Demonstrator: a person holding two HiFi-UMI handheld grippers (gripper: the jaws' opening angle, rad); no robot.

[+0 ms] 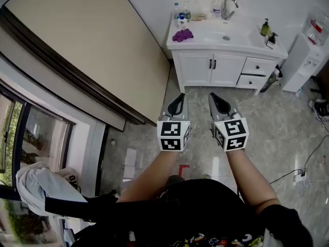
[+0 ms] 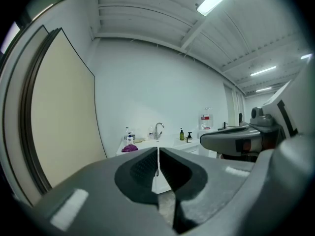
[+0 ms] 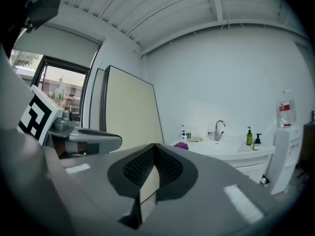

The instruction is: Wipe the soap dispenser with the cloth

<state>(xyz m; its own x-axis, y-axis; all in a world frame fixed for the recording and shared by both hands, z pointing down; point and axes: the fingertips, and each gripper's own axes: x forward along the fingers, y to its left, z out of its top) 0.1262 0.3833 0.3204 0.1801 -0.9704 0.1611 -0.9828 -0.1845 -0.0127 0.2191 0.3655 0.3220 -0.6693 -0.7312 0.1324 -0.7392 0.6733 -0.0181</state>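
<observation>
A white vanity (image 1: 226, 68) with a sink stands across the room. On its right end are two soap dispensers, a green one (image 1: 265, 28) and a dark one (image 1: 271, 39). A purple cloth (image 1: 183, 35) lies on the vanity's left end. Both grippers are held level in front of the person, far short of the vanity. My left gripper (image 1: 178, 102) is shut with nothing in it, and so is my right gripper (image 1: 217, 101). The left gripper view shows the cloth (image 2: 130, 148) and the dispensers (image 2: 182, 134) far off. They show in the right gripper view too: cloth (image 3: 181, 145), green dispenser (image 3: 249, 137).
A faucet (image 1: 229, 6) and several bottles (image 1: 181, 13) stand at the back of the vanity. A white water dispenser (image 1: 307, 55) stands to its right. A large beige panel (image 1: 87, 40) leans on the left wall. Cables and a power strip (image 1: 299, 177) lie on the tiled floor.
</observation>
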